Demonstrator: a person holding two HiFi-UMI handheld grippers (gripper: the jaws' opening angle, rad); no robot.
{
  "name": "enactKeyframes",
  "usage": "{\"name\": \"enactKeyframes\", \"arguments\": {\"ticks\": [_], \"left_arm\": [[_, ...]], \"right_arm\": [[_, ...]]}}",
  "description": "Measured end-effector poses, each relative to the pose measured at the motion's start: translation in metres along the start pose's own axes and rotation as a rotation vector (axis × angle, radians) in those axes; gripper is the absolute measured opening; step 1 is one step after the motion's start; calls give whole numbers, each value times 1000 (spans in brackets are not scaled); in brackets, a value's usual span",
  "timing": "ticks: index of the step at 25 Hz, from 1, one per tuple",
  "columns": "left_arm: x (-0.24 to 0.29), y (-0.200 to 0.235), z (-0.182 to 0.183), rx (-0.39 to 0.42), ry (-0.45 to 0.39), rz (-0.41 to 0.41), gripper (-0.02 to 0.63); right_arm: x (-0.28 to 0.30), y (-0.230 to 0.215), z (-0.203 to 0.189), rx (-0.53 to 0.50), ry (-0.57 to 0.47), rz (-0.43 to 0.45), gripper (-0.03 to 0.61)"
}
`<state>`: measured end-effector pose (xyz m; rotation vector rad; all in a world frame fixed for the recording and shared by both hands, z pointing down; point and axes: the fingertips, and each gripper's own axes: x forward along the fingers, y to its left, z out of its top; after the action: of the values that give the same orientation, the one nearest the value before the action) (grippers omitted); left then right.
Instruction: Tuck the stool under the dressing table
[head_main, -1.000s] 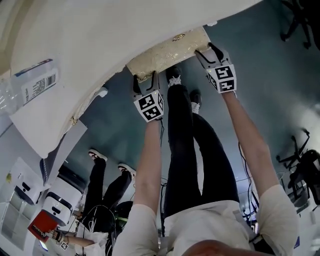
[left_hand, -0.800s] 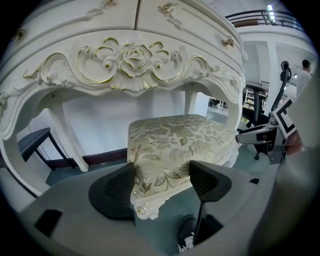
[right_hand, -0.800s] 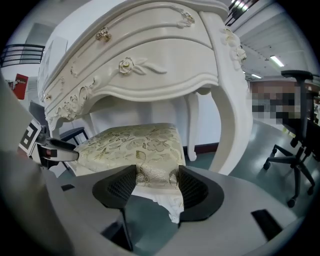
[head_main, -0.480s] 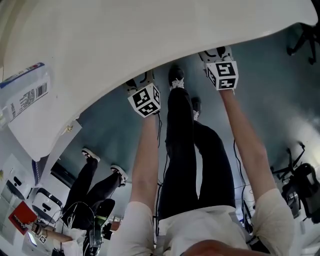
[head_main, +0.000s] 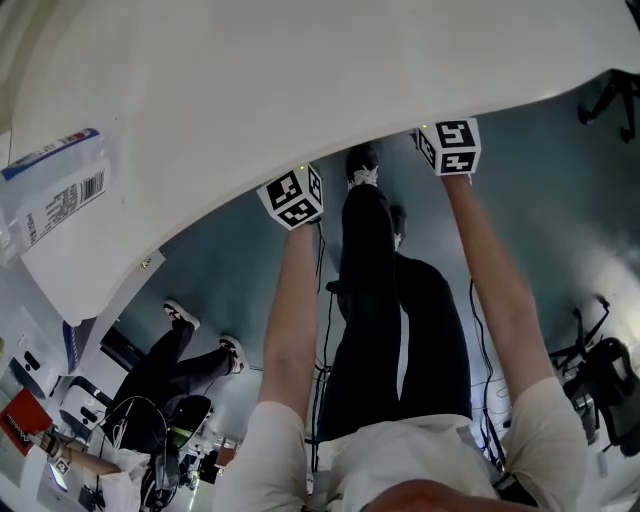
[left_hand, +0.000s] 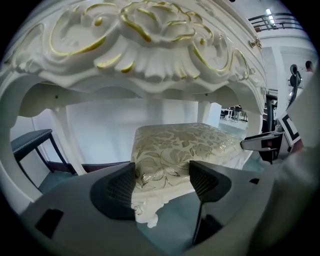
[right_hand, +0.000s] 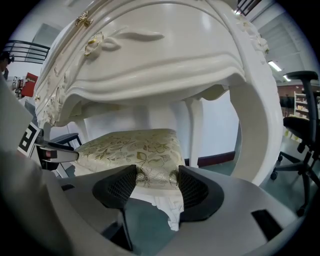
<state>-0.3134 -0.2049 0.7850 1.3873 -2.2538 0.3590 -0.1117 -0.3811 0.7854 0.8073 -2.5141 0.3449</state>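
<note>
- Stool (left_hand: 180, 145): white carved frame with a gold floral cushion. It stands under the dressing table (left_hand: 145, 60), between the table's legs, and the table's top hides it in the head view.
- Left gripper (left_hand: 162, 182): its 2 jaws pinch the stool's near left corner.
- Right gripper (right_hand: 157, 182): its 2 jaws are clamped on the stool's near right corner.
- Head view: both grippers reach just under the dressing table's near edge.
- Barcoded packet (head_main: 60, 190): lies on the dressing table, at the left.
- Office chair (right_hand: 300, 115): stands to the right of the dressing table.
</note>
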Motion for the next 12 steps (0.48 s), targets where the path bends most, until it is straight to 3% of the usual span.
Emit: {"name": "enactKeyframes", "arguments": {"ticks": [7, 12], "left_arm": [[8, 10, 3, -1, 27, 7, 351], [-11, -10, -5, 6, 115, -3, 350]], "right_arm": [[13, 3, 4, -4, 16, 2, 275], [-10, 12, 4, 9, 69, 18, 275]]}}
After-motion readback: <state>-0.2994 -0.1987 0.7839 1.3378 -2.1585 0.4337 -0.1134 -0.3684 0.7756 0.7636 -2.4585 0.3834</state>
